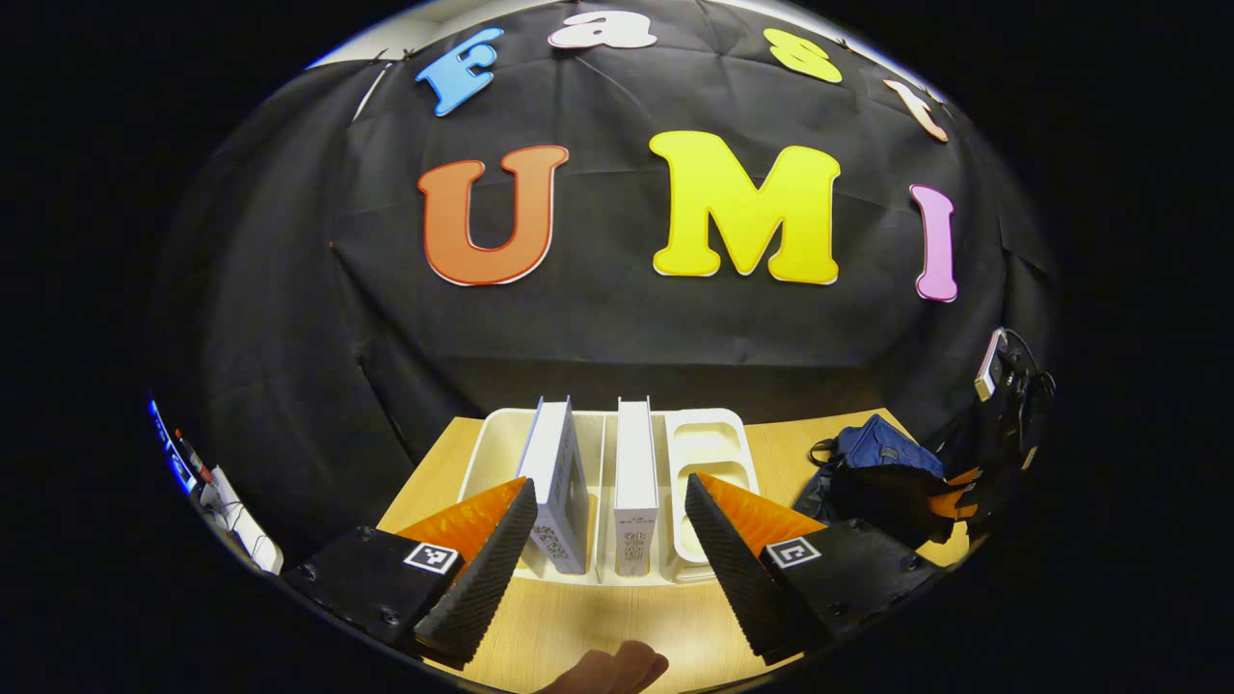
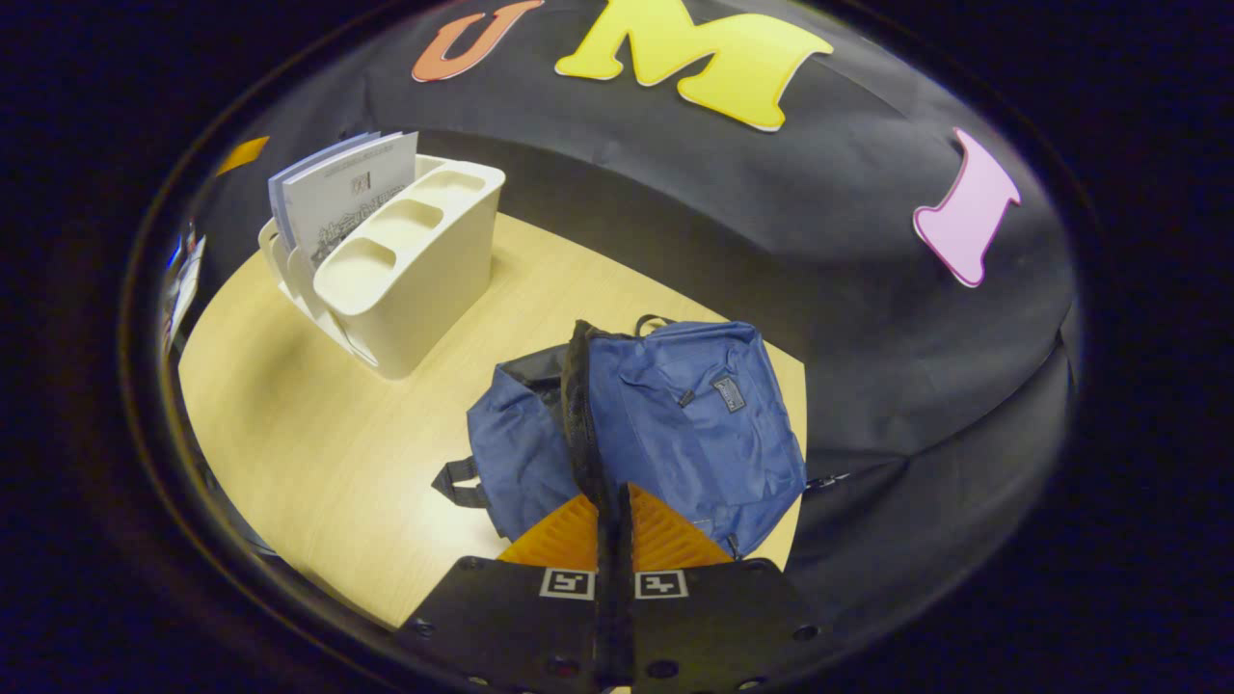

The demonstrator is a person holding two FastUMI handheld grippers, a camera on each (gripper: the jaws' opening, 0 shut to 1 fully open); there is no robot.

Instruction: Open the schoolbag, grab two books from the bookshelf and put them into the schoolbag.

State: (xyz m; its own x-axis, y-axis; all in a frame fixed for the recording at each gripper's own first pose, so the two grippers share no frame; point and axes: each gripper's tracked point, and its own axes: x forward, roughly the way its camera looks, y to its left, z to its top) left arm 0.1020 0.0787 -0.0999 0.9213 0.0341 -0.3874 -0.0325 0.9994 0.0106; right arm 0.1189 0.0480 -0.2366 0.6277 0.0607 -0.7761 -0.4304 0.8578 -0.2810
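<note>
Two white books point(image 1: 559, 482) point(image 1: 636, 472) stand upright in a cream bookshelf rack point(image 1: 709, 434) on the wooden table. My left gripper point(image 1: 609, 487) is open just in front of the rack, one finger on each side of the pair, touching neither. The blue schoolbag point(image 1: 882, 453) lies to the right. In the right gripper view the schoolbag point(image 2: 694, 414) lies flat with its black-lined mouth partly lifted. My right gripper point(image 2: 614, 492) is shut on the black edge of that opening. The rack point(image 2: 424, 280) with the books point(image 2: 352, 198) stands at the far left.
The table point(image 2: 318, 443) is bare wood between rack and bag. The rack's right-hand compartments point(image 1: 704, 453) hold nothing. A thumb point(image 1: 617, 667) shows at the bottom edge. A device on a stand point(image 1: 991, 364) rises at the far right, and white clutter point(image 1: 231, 520) lies beyond the table's left side.
</note>
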